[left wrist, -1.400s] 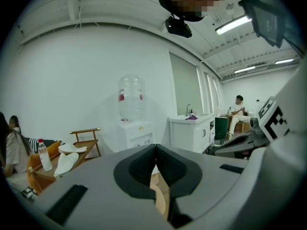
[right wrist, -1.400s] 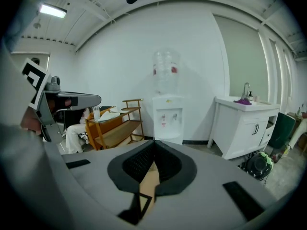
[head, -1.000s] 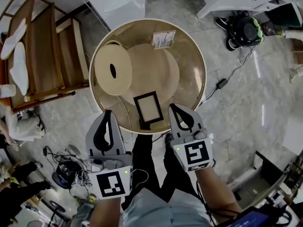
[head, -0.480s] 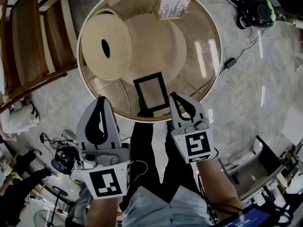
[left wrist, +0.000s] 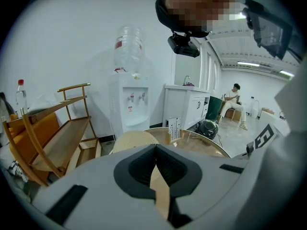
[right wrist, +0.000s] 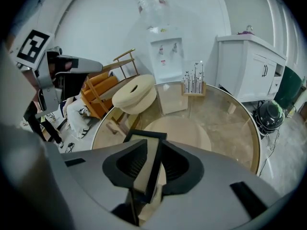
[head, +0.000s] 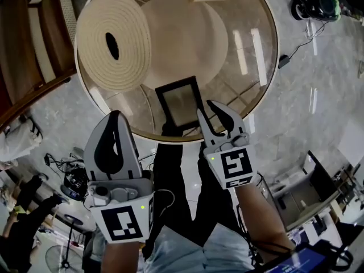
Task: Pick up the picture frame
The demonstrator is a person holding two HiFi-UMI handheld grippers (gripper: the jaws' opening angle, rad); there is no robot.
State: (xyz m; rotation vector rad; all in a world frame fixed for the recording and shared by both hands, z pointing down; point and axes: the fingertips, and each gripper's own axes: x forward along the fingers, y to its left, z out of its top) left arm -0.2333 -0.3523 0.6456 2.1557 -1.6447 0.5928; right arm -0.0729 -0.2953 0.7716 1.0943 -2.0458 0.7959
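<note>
At the near rim of the round glass surface (head: 264, 73), the picture frame (head: 181, 103) stands propped and leaning back, close beside a cream coiled roll (head: 114, 41). It looks light and stiff, a thin dark rim around a pale panel. The panel may well be glazed, so it is probably fragile and slippery on its faces. The side rail seems the safest place to hold it, pinched across its thickness rather than on the panel, and low enough that it will not swing. The right gripper (head: 207, 111) is placed that way. In the right gripper view its jaws sit either side of the frame's right rail with no gap showing, so they appear to be grasping it. The head view cannot settle that contact, showing only the jaws overlapping the frame's edge. It does show the frame's foot resting on the glass near the rim. The left gripper (head: 112, 116) hangs off the surface well apart from the frame, and its own view shows the jaws clenched on nothing
</note>
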